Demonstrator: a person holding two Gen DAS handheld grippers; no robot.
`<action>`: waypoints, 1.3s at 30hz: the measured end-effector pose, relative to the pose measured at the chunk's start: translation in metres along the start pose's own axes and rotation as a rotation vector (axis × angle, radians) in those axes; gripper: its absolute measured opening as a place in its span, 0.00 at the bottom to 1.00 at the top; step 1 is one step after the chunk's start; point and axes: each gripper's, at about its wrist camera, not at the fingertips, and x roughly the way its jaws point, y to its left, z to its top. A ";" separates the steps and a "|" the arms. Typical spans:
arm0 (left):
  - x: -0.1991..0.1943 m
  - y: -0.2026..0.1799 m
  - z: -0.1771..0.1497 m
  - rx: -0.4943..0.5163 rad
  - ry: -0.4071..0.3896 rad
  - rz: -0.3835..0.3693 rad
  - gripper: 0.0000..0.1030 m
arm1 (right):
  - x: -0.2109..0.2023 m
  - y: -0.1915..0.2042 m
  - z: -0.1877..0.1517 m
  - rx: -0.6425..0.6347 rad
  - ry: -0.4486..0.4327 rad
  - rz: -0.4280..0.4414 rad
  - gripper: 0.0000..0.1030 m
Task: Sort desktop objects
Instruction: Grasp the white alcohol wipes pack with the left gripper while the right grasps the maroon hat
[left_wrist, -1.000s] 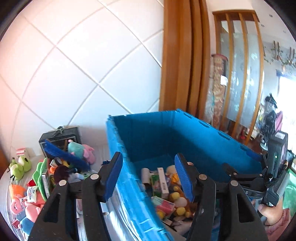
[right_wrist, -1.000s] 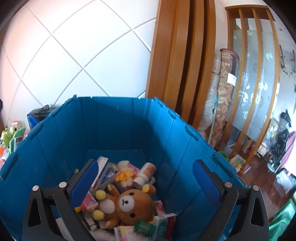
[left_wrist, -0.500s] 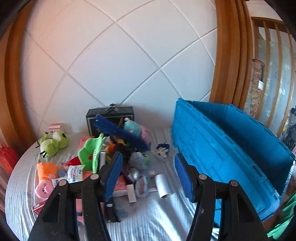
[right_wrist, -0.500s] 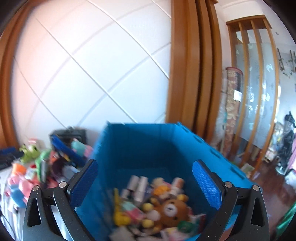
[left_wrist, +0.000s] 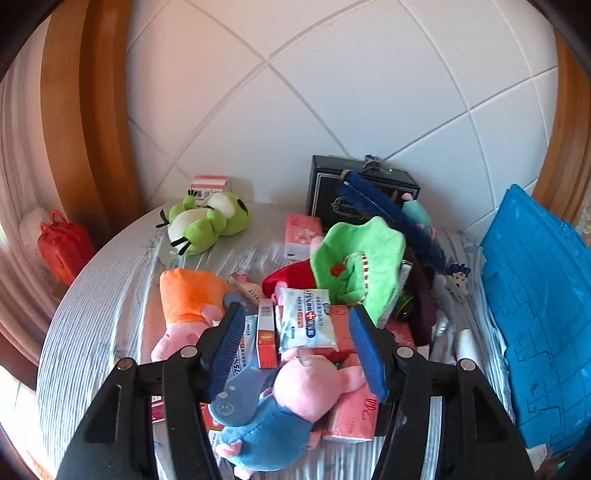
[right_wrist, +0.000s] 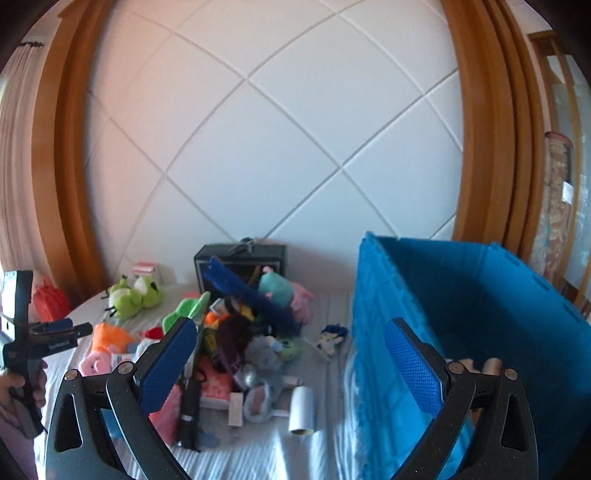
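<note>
In the left wrist view, the left hand-held gripper (left_wrist: 295, 345) hangs wide open and empty over the pink pig plush (left_wrist: 295, 391) and wipes packet (left_wrist: 304, 319) in the pile mid-surface; picking seems the step, and closing on one item comes next. In the right wrist view, the right hand-held gripper (right_wrist: 295, 363) is spread wide, empty, near the blue crate (right_wrist: 461, 325) at the surface's right edge.

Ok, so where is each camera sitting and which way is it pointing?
Left wrist: on the left hand-held gripper, looking down at the toy pile, its open fingers over a pink pig toy.
Right wrist: on the right hand-held gripper, facing the wall, fingers open.
Both show the green frog toy and blue bin.
</note>
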 end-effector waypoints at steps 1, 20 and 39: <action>0.010 0.004 0.001 -0.004 0.017 0.000 0.56 | 0.014 0.007 -0.003 -0.005 0.026 0.013 1.00; 0.198 -0.011 -0.014 0.036 0.350 -0.012 0.60 | 0.237 0.049 -0.074 -0.024 0.411 0.112 1.00; 0.188 -0.018 -0.015 0.045 0.273 -0.050 0.31 | 0.304 0.081 -0.092 -0.049 0.520 0.211 0.11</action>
